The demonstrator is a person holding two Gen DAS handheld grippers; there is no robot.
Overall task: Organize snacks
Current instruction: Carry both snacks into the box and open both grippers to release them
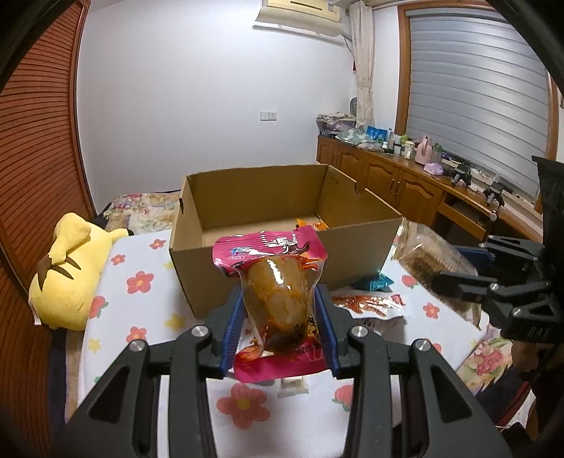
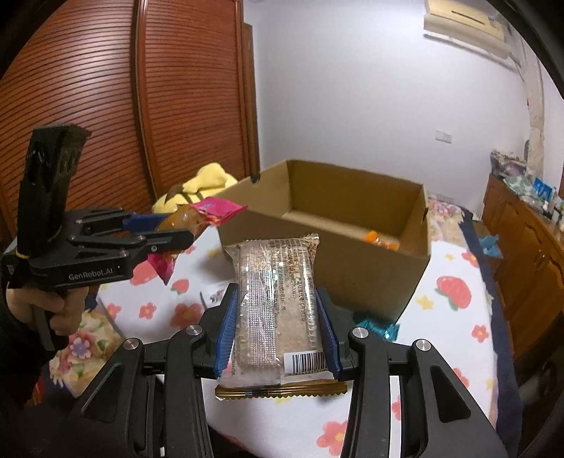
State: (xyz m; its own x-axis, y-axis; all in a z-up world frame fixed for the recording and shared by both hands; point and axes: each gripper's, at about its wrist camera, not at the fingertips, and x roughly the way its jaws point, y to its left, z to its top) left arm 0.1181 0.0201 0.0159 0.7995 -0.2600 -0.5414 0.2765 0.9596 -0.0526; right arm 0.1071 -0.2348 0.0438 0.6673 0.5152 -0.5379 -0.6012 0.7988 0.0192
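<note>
Left claw (image 1: 280,310) pinching a pink snack pouch (image 1: 273,282), cardboard box (image 1: 282,225) just beyond. Right claw (image 2: 278,327) clamped on a clear cracker packet (image 2: 276,303), same box ahead.

plush toy (image 1: 67,271): yellow with brown stripes, lying left of the fingers, at the sheet's edge
floral sheet (image 1: 141,282): white with red and yellow flowers, spread under and ahead of the fingers
louvred wooden door (image 2: 88,105): far left, beyond the toy
air conditioner (image 1: 299,17): high on the wall, ahead
wooden cabinets (image 1: 394,183): right of the fingers, top cluttered
window blind (image 1: 476,88): grey, above the cabinets
</note>
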